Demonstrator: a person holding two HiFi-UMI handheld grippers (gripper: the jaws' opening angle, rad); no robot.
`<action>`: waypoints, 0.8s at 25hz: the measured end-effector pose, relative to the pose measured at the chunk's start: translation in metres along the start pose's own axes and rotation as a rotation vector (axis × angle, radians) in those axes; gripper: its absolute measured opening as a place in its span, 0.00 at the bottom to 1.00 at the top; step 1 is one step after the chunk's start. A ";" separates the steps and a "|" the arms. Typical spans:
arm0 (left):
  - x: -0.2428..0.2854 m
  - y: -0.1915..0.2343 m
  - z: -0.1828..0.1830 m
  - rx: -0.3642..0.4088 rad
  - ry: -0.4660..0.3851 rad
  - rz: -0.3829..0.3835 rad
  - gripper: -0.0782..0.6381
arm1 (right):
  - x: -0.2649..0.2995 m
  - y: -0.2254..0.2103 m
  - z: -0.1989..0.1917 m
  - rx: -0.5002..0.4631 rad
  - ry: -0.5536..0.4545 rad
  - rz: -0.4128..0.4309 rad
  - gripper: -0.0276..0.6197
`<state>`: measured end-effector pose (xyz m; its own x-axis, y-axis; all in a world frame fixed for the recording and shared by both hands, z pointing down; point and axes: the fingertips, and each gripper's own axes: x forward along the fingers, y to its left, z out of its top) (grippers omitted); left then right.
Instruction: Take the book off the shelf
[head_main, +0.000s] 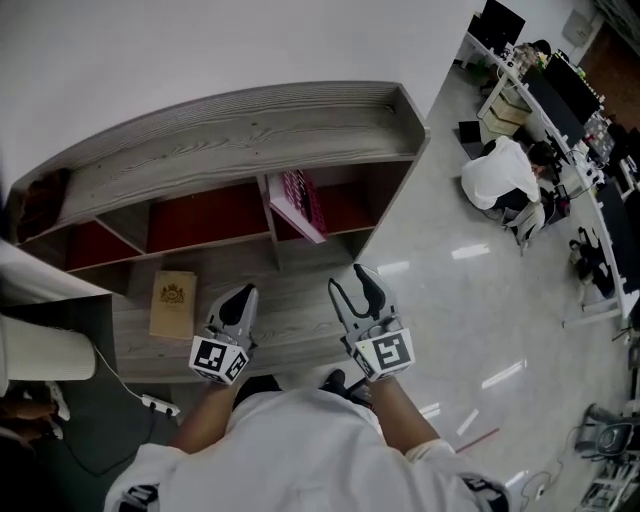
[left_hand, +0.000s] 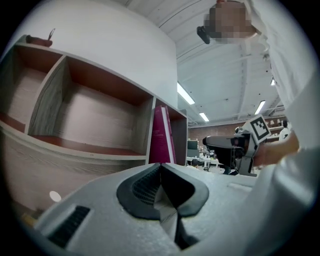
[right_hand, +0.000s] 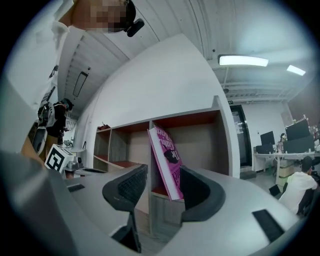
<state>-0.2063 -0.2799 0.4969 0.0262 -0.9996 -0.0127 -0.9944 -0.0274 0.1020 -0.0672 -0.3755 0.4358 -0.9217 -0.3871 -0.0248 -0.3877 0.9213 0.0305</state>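
The right tool (head_main: 355, 287) has its jaws partly apart and holds nothing. In the right gripper view the book (right_hand: 167, 161) appears in the gap between them, but it sits further off in the shelf (head_main: 250, 130) and the pads (right_hand: 131, 186) do not touch it. The left tool (head_main: 240, 297) has its jaws closed together, with nothing between them. Both tools point level towards the shelf front, and the left one is beside the right and apart from the book.

The book is pink and stands in the rightmost compartment, at that compartment's left side. It rests on its bottom edge and its long axis is near upright. Its top leans left onto the divider (right_hand: 150, 150). The printed cover faces right and outwards, and the pale page edge shows towards the room. From the left gripper view the book (left_hand: 161, 142) shows just past the divider.

A tan book (head_main: 172, 303) lies flat on the low ledge, to the left of the left tool.
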 end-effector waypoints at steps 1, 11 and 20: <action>0.001 0.007 -0.002 -0.012 0.003 -0.009 0.13 | 0.009 0.003 0.001 -0.014 0.008 0.000 0.31; 0.009 0.044 -0.022 -0.046 0.044 -0.104 0.13 | 0.089 0.011 0.009 -0.207 0.091 -0.089 0.43; 0.011 0.066 -0.037 -0.060 0.083 -0.154 0.13 | 0.136 0.006 -0.006 -0.257 0.174 -0.157 0.45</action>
<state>-0.2683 -0.2932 0.5400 0.1888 -0.9808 0.0490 -0.9700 -0.1785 0.1648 -0.1949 -0.4226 0.4384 -0.8302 -0.5442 0.1209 -0.4946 0.8190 0.2909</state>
